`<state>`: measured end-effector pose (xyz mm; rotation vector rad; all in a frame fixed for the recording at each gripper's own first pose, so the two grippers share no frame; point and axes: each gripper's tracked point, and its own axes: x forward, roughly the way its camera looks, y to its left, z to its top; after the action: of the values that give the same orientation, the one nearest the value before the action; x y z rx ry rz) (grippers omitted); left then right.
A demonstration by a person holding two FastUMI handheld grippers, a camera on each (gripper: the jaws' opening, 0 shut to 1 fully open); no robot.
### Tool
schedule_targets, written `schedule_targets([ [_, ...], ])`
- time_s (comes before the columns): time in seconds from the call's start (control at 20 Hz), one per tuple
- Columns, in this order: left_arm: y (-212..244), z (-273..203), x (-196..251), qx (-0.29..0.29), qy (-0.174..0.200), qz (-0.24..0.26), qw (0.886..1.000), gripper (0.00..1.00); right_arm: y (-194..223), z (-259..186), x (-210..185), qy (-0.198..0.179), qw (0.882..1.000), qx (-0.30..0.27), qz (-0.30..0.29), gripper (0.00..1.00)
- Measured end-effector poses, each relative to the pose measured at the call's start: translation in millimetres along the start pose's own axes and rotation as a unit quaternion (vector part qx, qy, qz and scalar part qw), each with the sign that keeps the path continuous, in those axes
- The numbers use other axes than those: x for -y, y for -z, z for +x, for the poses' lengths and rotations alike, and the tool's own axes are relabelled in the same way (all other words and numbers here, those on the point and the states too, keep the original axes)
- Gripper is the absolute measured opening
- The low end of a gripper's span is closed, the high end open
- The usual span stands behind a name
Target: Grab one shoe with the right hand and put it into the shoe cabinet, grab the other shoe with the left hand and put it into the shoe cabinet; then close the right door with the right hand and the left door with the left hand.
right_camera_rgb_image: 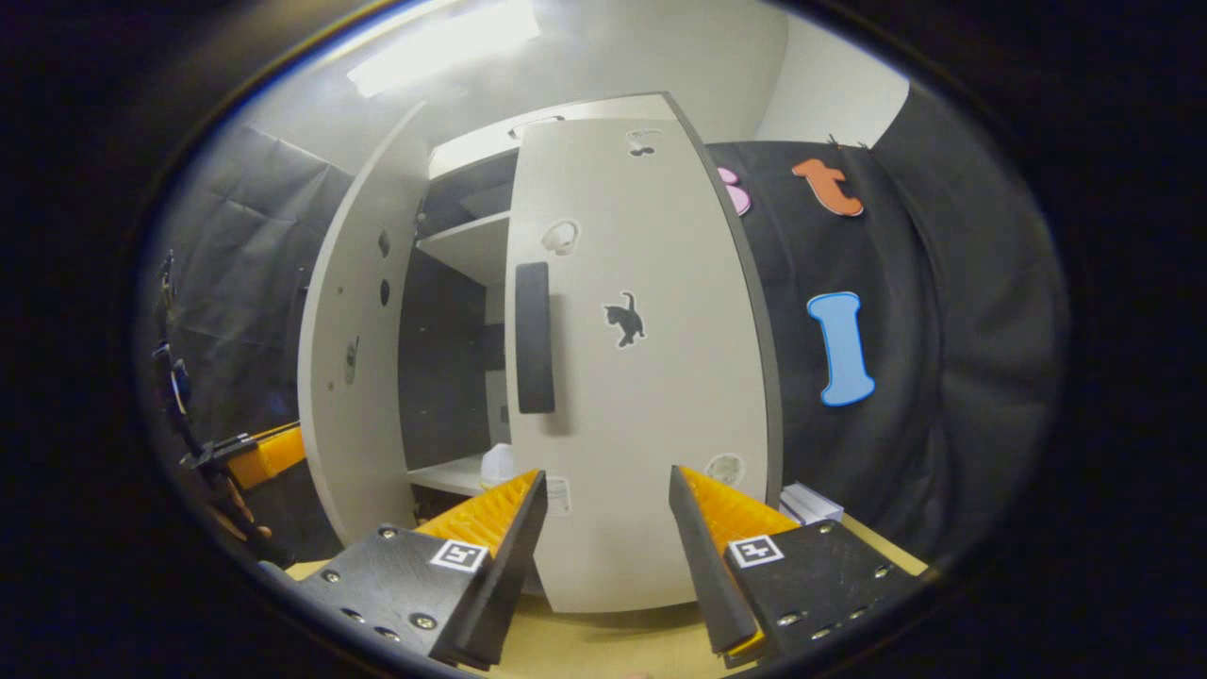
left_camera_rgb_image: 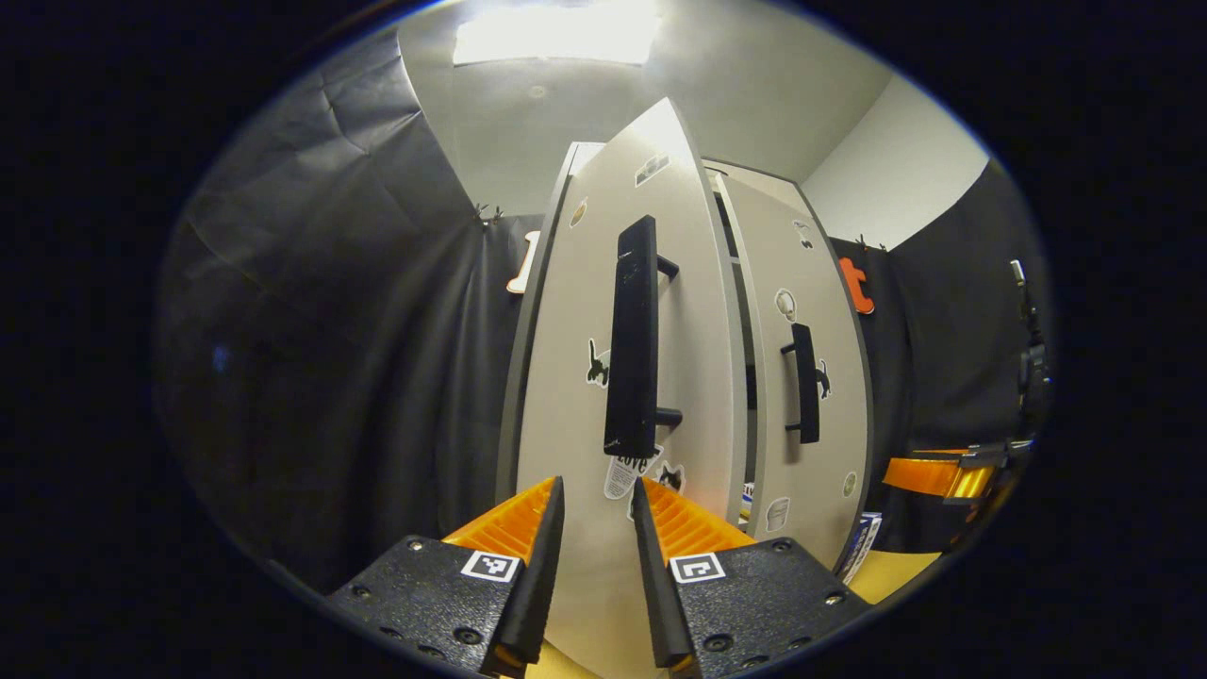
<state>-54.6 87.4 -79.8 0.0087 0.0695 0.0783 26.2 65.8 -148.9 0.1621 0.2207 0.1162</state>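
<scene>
Two doors (left_camera_rgb_image: pixel 603 311) (right_camera_rgb_image: pixel 641 358) ajar (handles (left_camera_rgb_image: pixel 634 339) upright); both grippers (left_camera_rgb_image: pixel 597 556) (right_camera_rgb_image: pixel 603 547) parted, empty.

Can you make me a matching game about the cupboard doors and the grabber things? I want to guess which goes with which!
Things:
1. left door
2. right door
3. door handle
4. left gripper

Descriptions:
A. black, upright bar
B. swung out, with a dark gap into the cabinet beside it
C. orange fingers apart, holding nothing
D. nearly closed, black cat sticker in its middle

Right pairs: 1-B, 2-D, 3-A, 4-C
</scene>
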Motion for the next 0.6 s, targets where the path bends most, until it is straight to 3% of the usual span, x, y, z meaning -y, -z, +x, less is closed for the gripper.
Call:
schedule_targets([
  [0.1, 0.8, 3.6, 0.3, 0.005, -0.001, 0.000, 1.000, 0.42, -6.5, 3.2, 4.7, 0.007, 1.000, 0.014, 0.004, 0.78],
  [0.3, 11.2, 14.1, 17.1, -0.002, 0.031, -0.021, 0.999, 0.44, -10.9, 6.8, 4.7, 0.004, 1.000, 0.029, 0.004, 0.77],
  [0.6, 14.9, 33.9, 6.4, 0.002, 0.000, -0.006, 1.000, 0.44, -4.0, 4.7, -4.6, -0.010, 0.998, 0.055, -0.007, 0.77],
])
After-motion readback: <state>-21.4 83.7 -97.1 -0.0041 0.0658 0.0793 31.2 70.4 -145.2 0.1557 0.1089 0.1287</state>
